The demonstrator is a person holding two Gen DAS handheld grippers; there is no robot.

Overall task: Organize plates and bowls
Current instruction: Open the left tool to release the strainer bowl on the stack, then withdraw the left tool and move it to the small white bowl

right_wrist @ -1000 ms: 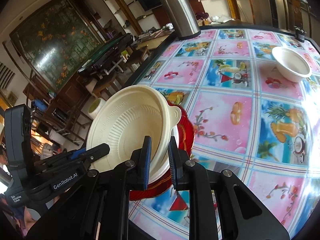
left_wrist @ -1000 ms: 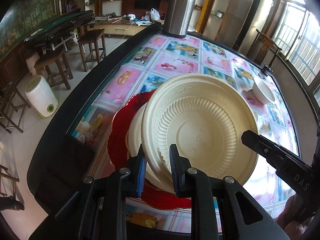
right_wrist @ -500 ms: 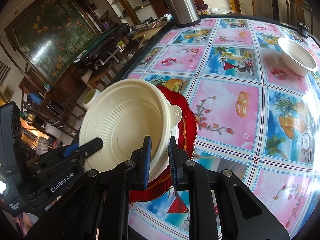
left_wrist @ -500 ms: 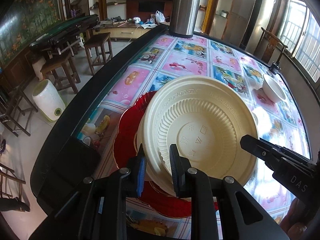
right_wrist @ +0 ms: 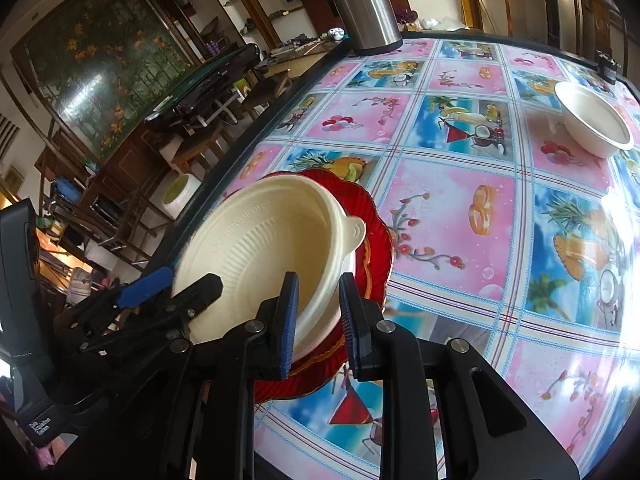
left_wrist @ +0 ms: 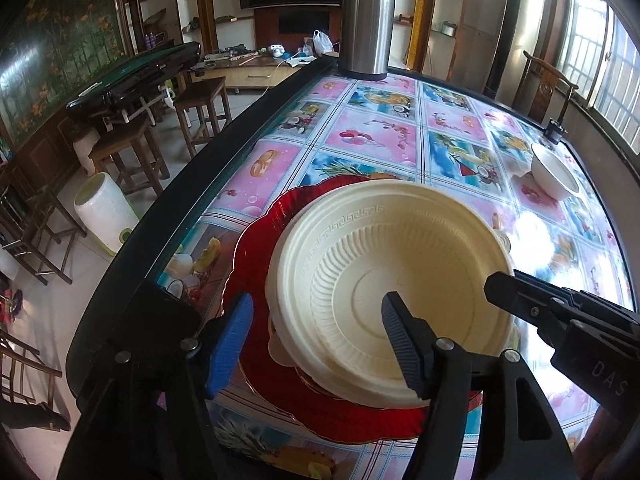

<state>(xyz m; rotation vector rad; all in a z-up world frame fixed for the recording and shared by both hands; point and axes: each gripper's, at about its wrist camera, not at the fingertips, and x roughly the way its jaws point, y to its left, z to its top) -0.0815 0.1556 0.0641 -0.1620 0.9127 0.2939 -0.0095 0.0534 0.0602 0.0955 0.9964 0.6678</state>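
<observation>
Releasing: left hand-held gripper jaws opening, straddling near rim of cream plate, pads clear of it. Right hand-held gripper jaws opening too, opposite rim between them, contact unclear. Plate sits nested on cream stack atop red scalloped plate at table edge, likely sorted by size. Ribbed, matte, disposable-looking. White bowl well apart, still unstacked.

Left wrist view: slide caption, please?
Left gripper opening around cream plate's rim, stacked on red plate; white bowl apart.
</observation>
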